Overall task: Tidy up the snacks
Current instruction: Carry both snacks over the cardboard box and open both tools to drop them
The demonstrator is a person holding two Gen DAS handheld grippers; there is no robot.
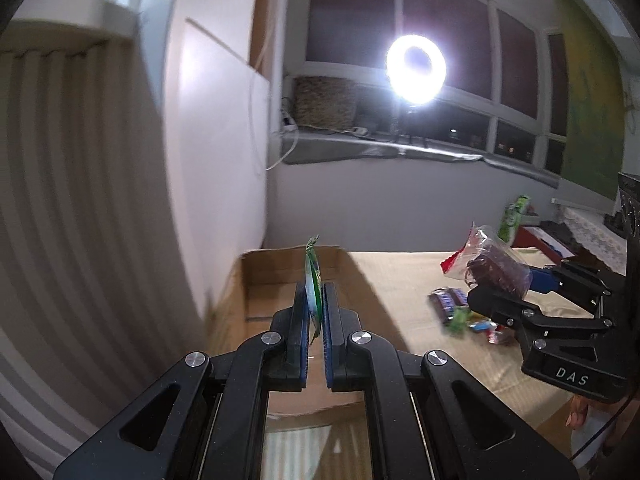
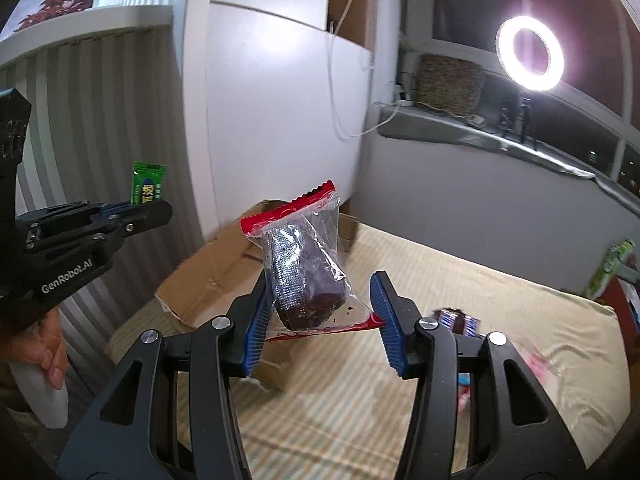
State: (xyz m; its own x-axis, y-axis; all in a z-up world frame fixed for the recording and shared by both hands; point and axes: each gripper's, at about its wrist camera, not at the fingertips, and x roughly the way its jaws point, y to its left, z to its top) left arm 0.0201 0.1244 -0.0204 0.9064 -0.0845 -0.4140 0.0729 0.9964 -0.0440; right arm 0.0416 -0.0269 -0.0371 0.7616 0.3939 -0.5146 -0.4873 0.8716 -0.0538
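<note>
**Operator:** Right, I have both claws up over the bed. My left claw (image 1: pixel 316 316) is pressed together on a thin green packet (image 1: pixel 313 280), which stands edge-on between the blue pads and pokes up past the tips.

**Observer:** Where is it relative to the box?

**Operator:** In the left wrist view the packet sits in front of the open cardboard box (image 1: pixel 288 280), which lies at the bed's far left corner by the white wall. I cannot tell whether it is over the box or just short of it.

**Observer:** And the right side?

**Operator:** My right claw (image 2: pixel 320 320) is partly spread and clamped on a clear bag with a red top (image 2: pixel 304 264) holding a dark brown cake. The left pad presses the cake; the right pad pinches the bag's lower corner. It hangs in the air, with the box behind it.

**Observer:** Anything left on the bed?

**Operator:** Yes, a purple wrapped snack (image 1: pixel 448 300) and a few small bright sweets (image 1: pixel 476 324) lie on the beige bedspread (image 2: pixel 460 280), near the right claw.
</note>
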